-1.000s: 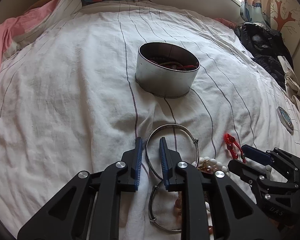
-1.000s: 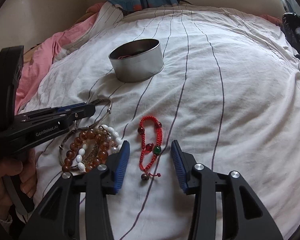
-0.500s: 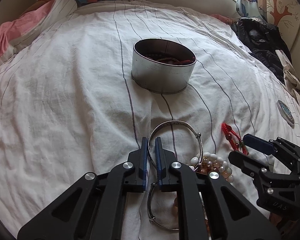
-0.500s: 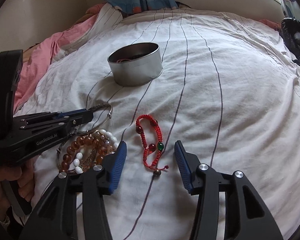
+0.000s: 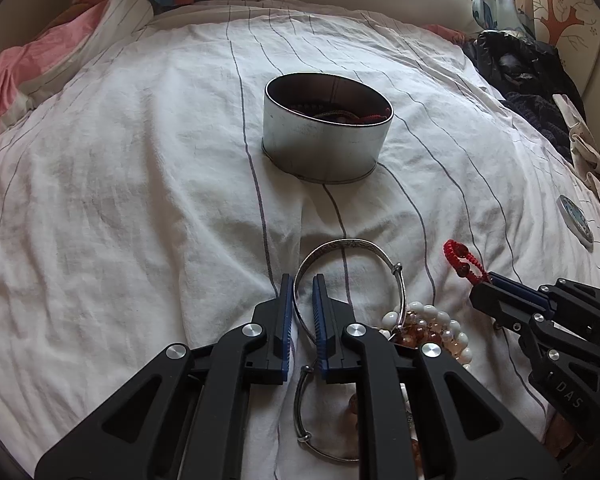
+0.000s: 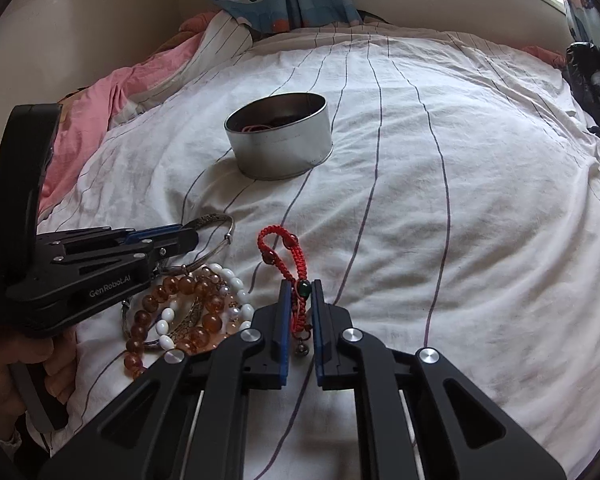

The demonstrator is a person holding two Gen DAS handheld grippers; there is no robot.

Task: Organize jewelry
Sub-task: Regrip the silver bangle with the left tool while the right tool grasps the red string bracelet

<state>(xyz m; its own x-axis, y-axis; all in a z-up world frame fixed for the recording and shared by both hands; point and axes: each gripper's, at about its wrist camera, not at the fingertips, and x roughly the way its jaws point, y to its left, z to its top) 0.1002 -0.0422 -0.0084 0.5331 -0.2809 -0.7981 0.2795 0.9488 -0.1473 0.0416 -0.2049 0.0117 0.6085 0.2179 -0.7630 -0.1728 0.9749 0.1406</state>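
Both grippers pinching jewelry on the striped bedsheet point(image 5: 140, 200).
The left gripper point(image 5: 302, 300) is clamping a silver bangle point(image 5: 352, 245); the right gripper point(image 6: 300, 304) is closing on a red cord bracelet point(image 6: 296, 256); the round tin point(image 5: 324, 148) is holding red cords.

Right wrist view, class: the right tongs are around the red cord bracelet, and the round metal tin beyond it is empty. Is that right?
Not quite. The right tongs are closing on the red cord bracelet, but the metal tin is not empty: the left wrist view shows red and dark cords inside.
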